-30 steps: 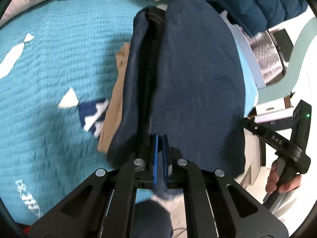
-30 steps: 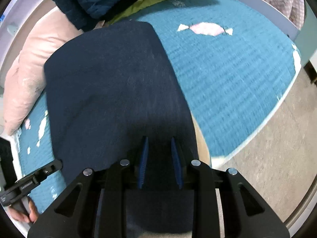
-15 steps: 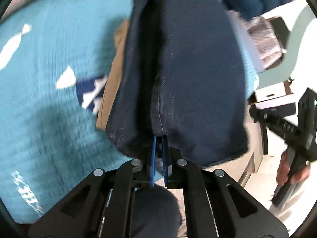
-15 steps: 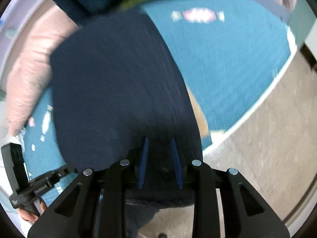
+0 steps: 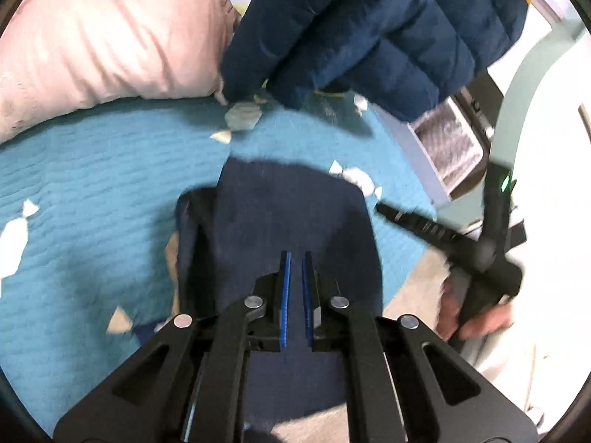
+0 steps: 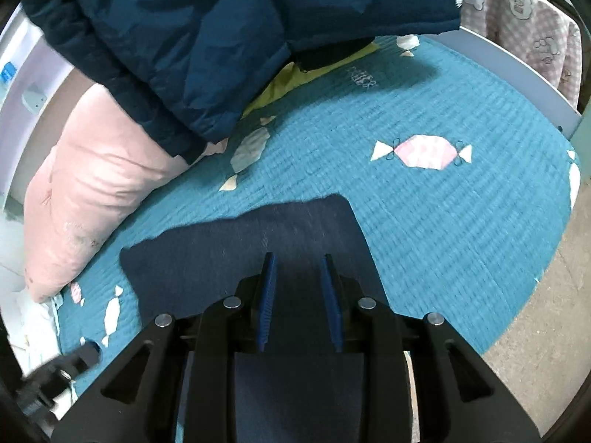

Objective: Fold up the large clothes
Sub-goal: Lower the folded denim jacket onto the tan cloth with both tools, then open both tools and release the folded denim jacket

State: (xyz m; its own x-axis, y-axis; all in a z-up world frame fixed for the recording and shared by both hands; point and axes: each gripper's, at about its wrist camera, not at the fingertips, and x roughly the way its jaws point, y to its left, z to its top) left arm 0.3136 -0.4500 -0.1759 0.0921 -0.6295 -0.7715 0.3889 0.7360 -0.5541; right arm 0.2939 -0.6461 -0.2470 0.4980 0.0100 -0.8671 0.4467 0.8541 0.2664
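1. Teal quilted bed cover (image 6: 443, 221) with candy patches fills both views
2. Puffy blue jacket (image 6: 221, 37) lies at the far side, overlapping a pink pillow (image 6: 92, 192)
3. Folded navy garment (image 5: 288, 221) lies flat near the bed's edge
4. Left hand-held gripper (image 5: 296, 295) hovers over it, pads slightly apart, holding nothing
5. Right hand-held gripper (image 6: 298, 299) is spread wide above the cloth

A teal quilt (image 6: 443, 229) printed with candy shapes (image 6: 421, 152) covers the bed. A pink pillow (image 6: 92, 199) lies along its far edge, with a blue padded jacket (image 6: 229, 37) resting partly on it. A pink checked blanket (image 6: 532, 11) hangs beyond.
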